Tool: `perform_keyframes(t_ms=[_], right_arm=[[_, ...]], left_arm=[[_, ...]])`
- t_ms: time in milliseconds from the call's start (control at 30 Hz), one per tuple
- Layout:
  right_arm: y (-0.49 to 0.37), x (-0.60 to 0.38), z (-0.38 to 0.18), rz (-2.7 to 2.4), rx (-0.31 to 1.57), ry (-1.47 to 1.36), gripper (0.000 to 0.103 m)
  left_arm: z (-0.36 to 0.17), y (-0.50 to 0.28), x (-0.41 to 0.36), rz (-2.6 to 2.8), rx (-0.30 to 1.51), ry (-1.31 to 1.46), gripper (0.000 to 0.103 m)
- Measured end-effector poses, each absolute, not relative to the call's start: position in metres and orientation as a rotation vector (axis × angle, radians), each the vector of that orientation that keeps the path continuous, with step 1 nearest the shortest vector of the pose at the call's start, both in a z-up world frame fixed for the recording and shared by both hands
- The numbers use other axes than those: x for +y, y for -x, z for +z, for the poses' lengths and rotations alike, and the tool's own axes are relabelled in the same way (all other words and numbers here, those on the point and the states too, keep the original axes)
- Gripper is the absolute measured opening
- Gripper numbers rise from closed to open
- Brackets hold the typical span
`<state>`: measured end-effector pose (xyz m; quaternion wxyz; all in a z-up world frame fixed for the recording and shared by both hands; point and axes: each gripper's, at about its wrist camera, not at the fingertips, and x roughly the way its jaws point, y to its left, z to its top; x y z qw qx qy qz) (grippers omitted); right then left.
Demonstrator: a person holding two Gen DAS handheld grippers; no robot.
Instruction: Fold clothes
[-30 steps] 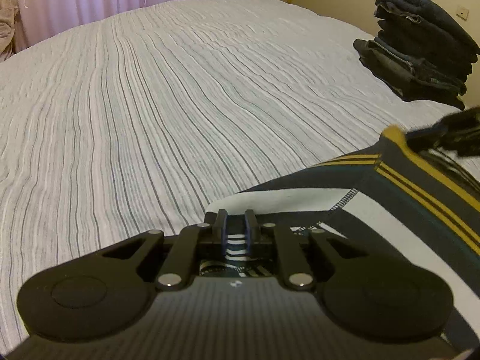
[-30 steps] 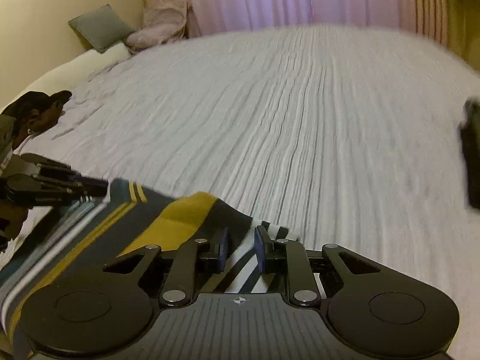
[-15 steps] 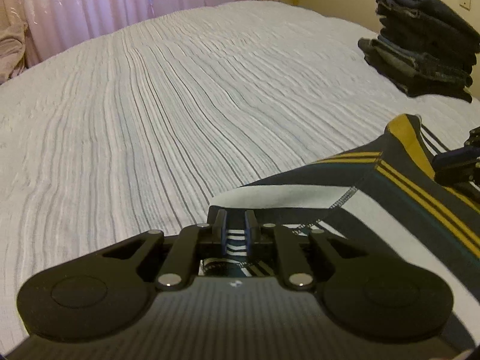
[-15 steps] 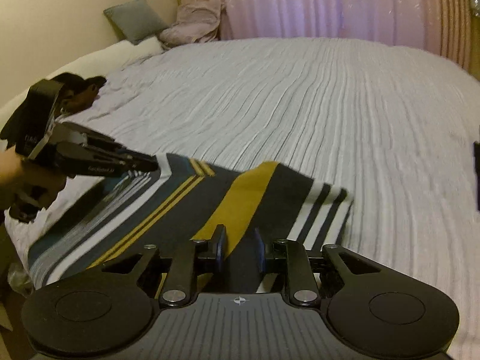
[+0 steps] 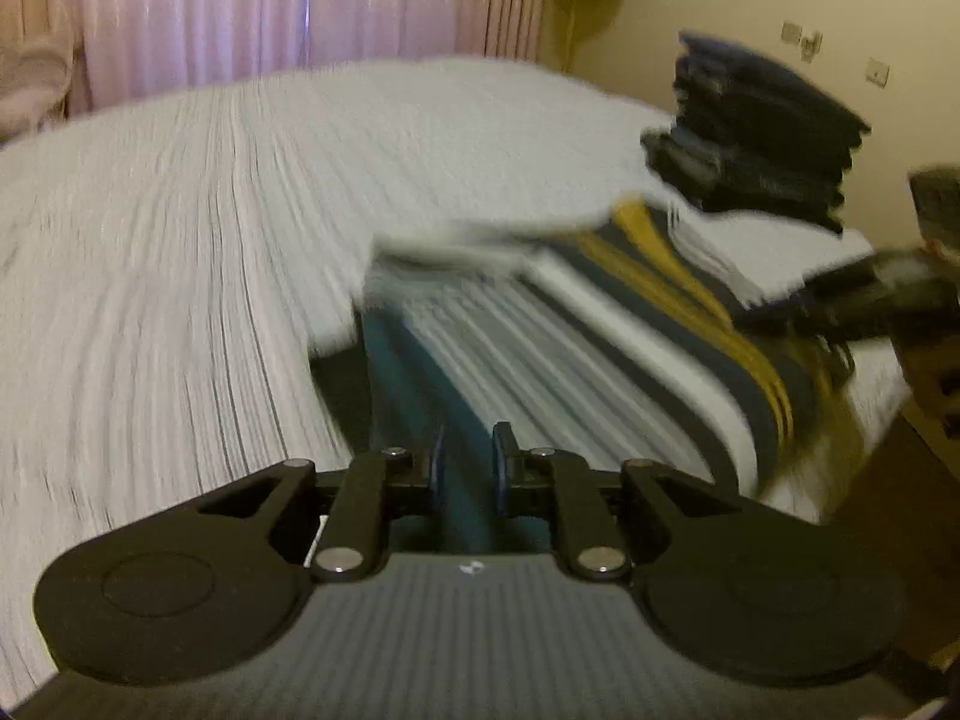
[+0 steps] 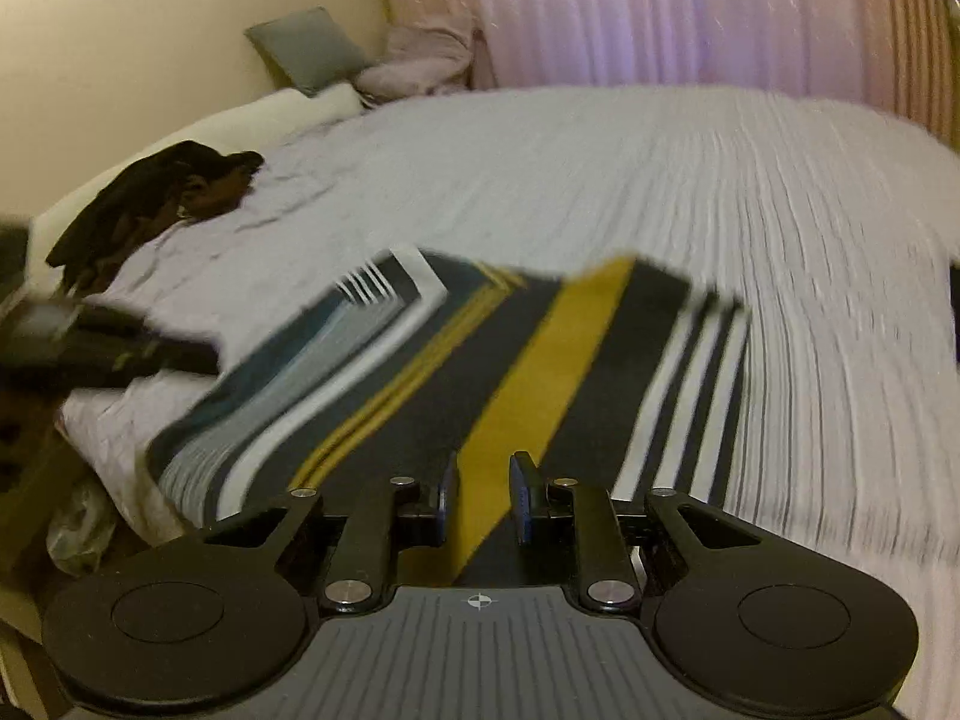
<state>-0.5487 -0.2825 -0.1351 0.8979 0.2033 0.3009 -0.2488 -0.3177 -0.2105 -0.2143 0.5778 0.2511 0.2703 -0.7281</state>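
Both tongs are gripping the same striped garment point(image 6: 420, 372), each at a near edge. The left gripper point(image 5: 470, 462) is pinching a teal band of the cloth between nearly closed jaws; the right gripper point(image 6: 483, 495) is clamping a mustard stripe likewise. The garment is lying spread across the near part of the bed point(image 6: 660, 192), one far corner turning over. Judged from this, folding of this piece is only beginning. A stack of dark folded clothes point(image 5: 762, 132) is sitting at the bed's right, while a dark crumpled heap point(image 6: 150, 198) is waiting unfolded.
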Motion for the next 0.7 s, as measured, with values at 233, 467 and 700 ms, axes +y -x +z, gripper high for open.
perform_keyframes(t_ms=[233, 467, 700], right_arm=[[0.582, -0.264, -0.114, -0.548, 0.534, -0.422, 0.021], [0.619, -0.252, -0.134, -0.628, 0.515, -0.479, 0.021], [0.633, -0.23, -0.158, -0.652, 0.503, -0.496, 0.021]], left_arm=[[-0.244, 0.318, -0.192, -1.667, 0.674, -0.562, 0.012], [-0.221, 0.332, -0.177, -1.668, 0.572, -0.609, 0.013], [-0.193, 0.372, -0.184, -1.794, 0.495, -0.576, 0.016]])
